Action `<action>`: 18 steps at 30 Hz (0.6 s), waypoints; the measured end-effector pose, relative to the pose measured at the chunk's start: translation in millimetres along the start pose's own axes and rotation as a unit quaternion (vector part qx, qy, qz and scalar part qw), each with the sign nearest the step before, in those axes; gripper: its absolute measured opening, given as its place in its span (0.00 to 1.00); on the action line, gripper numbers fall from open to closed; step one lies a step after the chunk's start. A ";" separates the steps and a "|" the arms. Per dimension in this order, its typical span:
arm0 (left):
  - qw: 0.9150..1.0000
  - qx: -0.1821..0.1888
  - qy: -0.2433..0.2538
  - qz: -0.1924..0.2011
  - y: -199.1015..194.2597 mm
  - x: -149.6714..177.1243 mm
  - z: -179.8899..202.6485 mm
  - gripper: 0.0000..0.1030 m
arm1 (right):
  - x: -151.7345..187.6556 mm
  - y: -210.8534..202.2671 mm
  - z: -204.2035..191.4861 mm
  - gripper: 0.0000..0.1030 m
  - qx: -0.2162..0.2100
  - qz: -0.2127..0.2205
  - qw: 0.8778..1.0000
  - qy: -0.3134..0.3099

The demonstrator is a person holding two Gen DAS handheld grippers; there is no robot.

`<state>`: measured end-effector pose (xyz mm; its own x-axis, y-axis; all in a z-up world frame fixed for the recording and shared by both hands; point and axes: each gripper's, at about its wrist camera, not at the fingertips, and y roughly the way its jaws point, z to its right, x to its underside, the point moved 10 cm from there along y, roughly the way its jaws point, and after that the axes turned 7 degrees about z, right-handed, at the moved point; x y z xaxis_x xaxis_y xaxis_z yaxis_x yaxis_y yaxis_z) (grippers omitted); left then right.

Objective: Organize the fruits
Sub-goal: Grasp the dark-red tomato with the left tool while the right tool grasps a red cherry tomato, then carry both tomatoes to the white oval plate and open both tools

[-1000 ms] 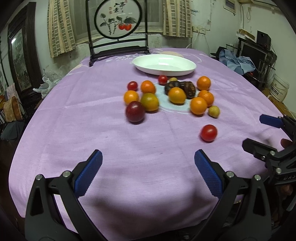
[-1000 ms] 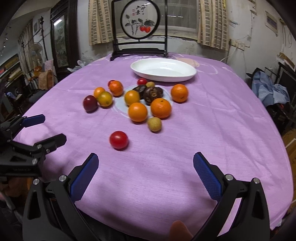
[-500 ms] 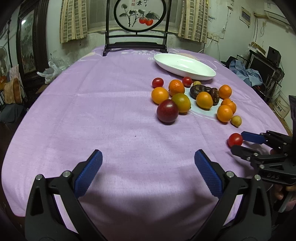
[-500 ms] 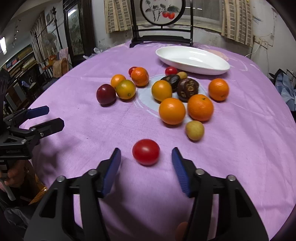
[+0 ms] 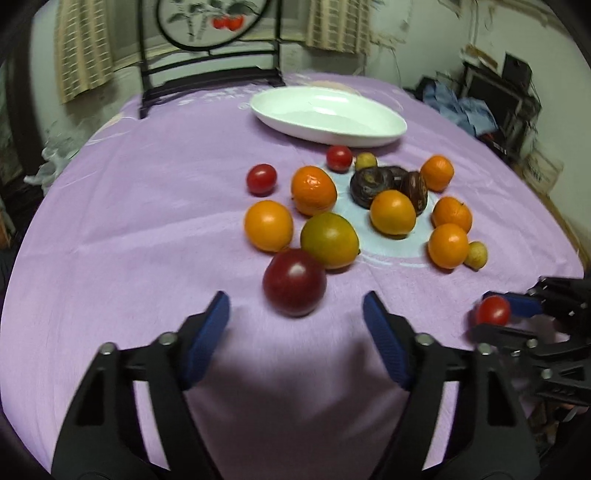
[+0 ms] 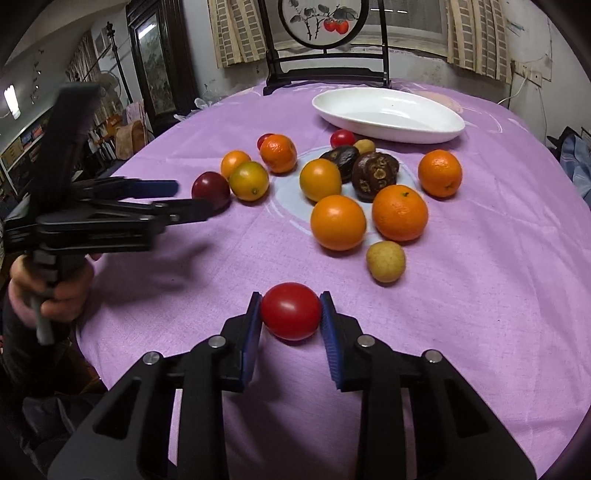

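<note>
My right gripper [image 6: 290, 314] is shut on a red tomato [image 6: 290, 311] that rests on the purple tablecloth [image 6: 480, 295]; it also shows in the left wrist view [image 5: 493, 311]. My left gripper [image 5: 295, 314] is open, its blue pads either side of and just short of a dark red plum [image 5: 294, 282]; the plum also shows in the right wrist view [image 6: 211, 188]. Beyond lie several oranges [image 5: 268, 225], a yellow-green citrus [image 5: 329, 240], dark brown fruits [image 5: 369, 182], small tomatoes [image 5: 261, 178] and small yellow fruits [image 6: 386, 260]. A white oval dish [image 5: 328, 116] stands empty at the back.
A dark wooden stand with a round painted screen [image 6: 325, 22] stands at the table's far edge. The table's right edge drops off to clutter [image 5: 458, 107]. A dark cabinet [image 6: 159, 74] stands to the left.
My right gripper closed onto the red tomato. My left gripper moved forward to the dark red plum and narrowed its opening.
</note>
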<state>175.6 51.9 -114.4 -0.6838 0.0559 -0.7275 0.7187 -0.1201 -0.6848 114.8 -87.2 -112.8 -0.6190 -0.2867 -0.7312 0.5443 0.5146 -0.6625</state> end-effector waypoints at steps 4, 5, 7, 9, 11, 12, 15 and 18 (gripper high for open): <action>1.000 0.011 0.010 -0.016 12.3 -2.8 1.0 0.58 | -4.0 -3.2 8.5 0.31 -0.003 0.005 1.000 0.008; 1.000 0.016 0.009 -0.020 13.8 -1.9 1.0 0.54 | -4.7 -3.3 10.1 0.31 -0.005 0.005 1.000 0.010; 0.999 0.021 0.008 -0.029 17.8 -0.2 0.3 0.46 | -5.5 -4.5 11.2 0.31 -0.010 0.005 1.000 0.013; 0.999 0.023 0.007 -0.034 20.7 1.4 -0.4 0.41 | -7.9 -3.3 13.3 0.31 -0.013 0.004 1.000 0.015; 0.999 0.025 0.007 -0.034 21.4 0.7 -0.7 0.39 | -10.7 -2.5 14.4 0.31 -0.019 0.003 1.000 0.016; 0.999 0.025 0.007 -0.034 21.1 1.3 -1.3 0.38 | -11.9 -2.3 15.0 0.31 -0.022 0.003 1.000 0.016; 0.999 0.029 0.005 -0.034 20.3 1.4 -2.0 0.38 | -22.6 -3.9 18.0 0.31 -0.030 0.008 0.999 0.015; 0.999 0.036 -0.002 -0.028 15.1 -5.1 -2.1 0.37 | -49.6 -8.4 28.4 0.31 -0.034 0.031 0.999 0.021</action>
<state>190.2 51.9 -121.1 -0.7233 0.0598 -0.6880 0.6687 -0.1881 -0.7194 157.0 -100.3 -75.6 -0.6088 -0.2196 -0.7623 0.5438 0.5842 -0.6025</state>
